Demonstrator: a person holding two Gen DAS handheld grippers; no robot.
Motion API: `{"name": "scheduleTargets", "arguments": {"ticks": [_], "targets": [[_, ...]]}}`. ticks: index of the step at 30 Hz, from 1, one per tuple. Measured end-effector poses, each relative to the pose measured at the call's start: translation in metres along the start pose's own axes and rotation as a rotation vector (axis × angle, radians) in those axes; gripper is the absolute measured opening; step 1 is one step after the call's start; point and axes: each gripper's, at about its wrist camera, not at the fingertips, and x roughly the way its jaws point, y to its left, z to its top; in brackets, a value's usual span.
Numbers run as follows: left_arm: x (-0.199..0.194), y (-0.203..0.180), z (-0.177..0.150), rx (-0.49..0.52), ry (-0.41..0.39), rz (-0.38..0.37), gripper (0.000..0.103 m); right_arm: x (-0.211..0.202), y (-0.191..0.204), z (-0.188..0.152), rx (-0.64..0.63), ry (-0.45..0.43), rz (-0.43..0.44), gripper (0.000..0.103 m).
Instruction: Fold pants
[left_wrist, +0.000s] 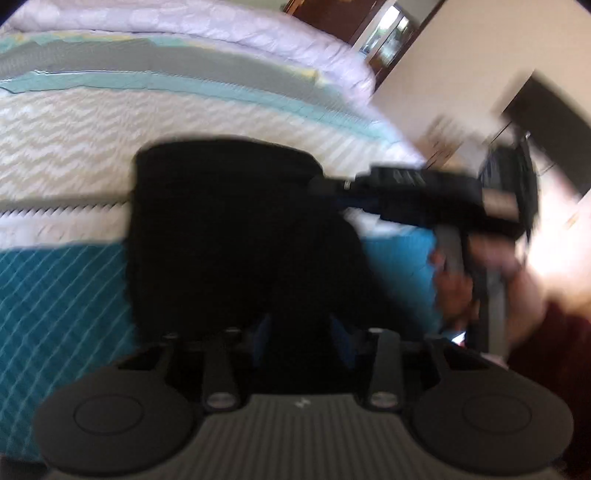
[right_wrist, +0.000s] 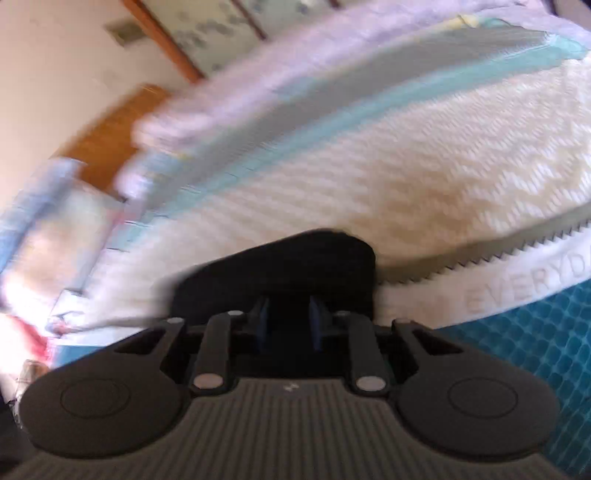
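To the left of the left gripper the bedspread shows its teal diamond band; ahead of that lie its white band, a cream zigzag stretch and a grey-and-aqua stripe, with a pale lilac quilt at the far edge. Straight ahead of the jaws, and reaching right down between them, lie the black pants, folded into a compact block on the bedspread. The jaws stand apart with the dark cloth between the blue pads; blur and darkness leave it unclear whether they pinch it.

To the right of those jaws the right gripper comes in from the side, its tip at the pants' right edge, held by the person's right hand. Beyond it are a pale wall and dark furniture, all blurred.

In the right wrist view, left of the jaws are blurred wall, wooden trim and bedding. Ahead of the right gripper the pants fill the space from the jaws outward. The blue pads sit apart; whether cloth is clamped cannot be told. To the right runs the white band lettered "EVERYD", with teal beside it.
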Motion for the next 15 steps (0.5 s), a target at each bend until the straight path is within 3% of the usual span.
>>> {"name": "scheduleTargets", "arguments": {"ticks": [2, 5, 7, 9, 11, 13, 15], "targets": [[-0.002, 0.008, -0.005, -0.016, -0.024, -0.020, 0.027, 0.000, -0.008, -0.005, 0.071, -0.002, 0.046, 0.025], [-0.007, 0.010, 0.004, -0.051, -0.004, -0.036, 0.026, -0.008, 0.017, -0.004, -0.034, -0.005, 0.007, 0.028], [-0.025, 0.007, 0.008, -0.019, -0.034, -0.051, 0.035, -0.029, 0.013, -0.006, 0.003, -0.041, 0.009, 0.043], [-0.052, 0.009, 0.008, 0.004, -0.132, -0.035, 0.063, -0.050, -0.002, -0.016, 0.038, -0.095, 0.047, 0.050], [-0.071, 0.022, 0.009, -0.013, -0.206, 0.012, 0.073, -0.063, -0.014, -0.028, 0.065, -0.111, 0.081, 0.054], [-0.076, 0.041, 0.010, -0.074, -0.199, 0.046, 0.081, -0.059, -0.024, -0.042, 0.103, -0.107, 0.120, 0.072], [-0.071, 0.060, 0.010, -0.151, -0.153, 0.057, 0.088, -0.065, -0.029, -0.057, 0.137, -0.087, 0.152, 0.076]]}}
